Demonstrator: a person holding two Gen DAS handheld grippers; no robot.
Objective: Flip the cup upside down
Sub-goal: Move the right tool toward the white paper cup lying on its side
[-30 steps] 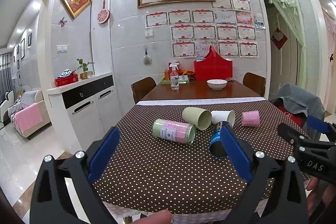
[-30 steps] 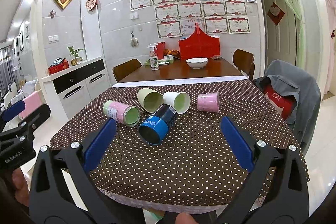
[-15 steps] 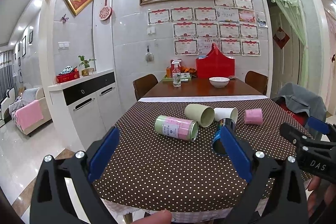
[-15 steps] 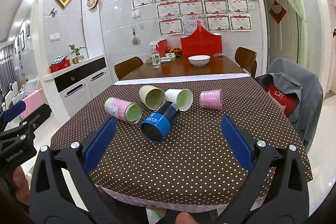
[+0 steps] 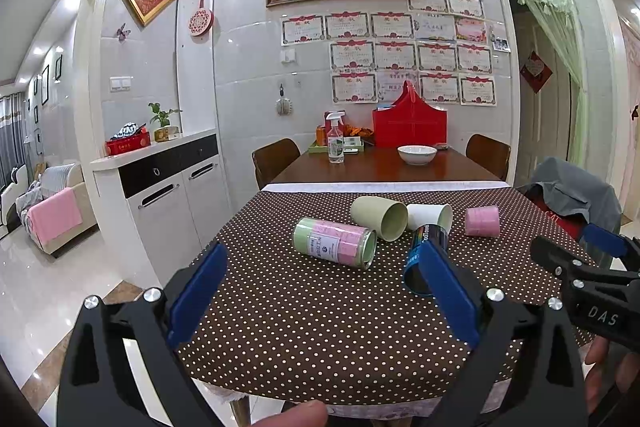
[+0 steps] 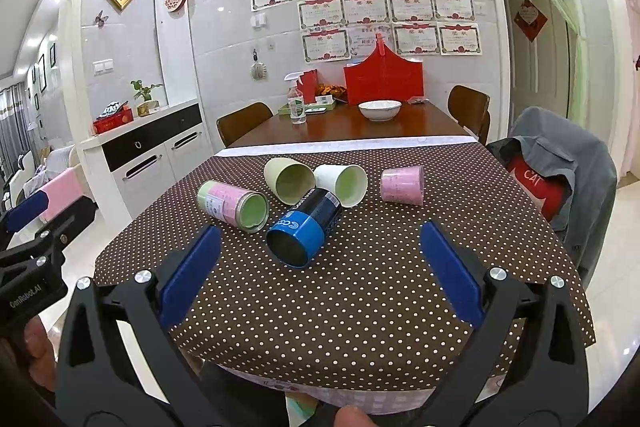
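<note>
Both your jaws are spread wide and hold nothing: the right gripper [image 6: 320, 263] and left gripper [image 5: 324, 291] hover off the table's [image 6: 360, 307] near edge. You're in the approach, as I judge it. The blue cup [image 6: 306, 229] lies on its side mid-table, mouth toward you, just beyond the right jaws. Next, close on its wall, lift, and turn it mouth-down.

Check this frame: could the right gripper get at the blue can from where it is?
Probably yes. The right gripper is open and the blue can lies on its side straight ahead, mouth toward it, with only bare tablecloth between.
</note>
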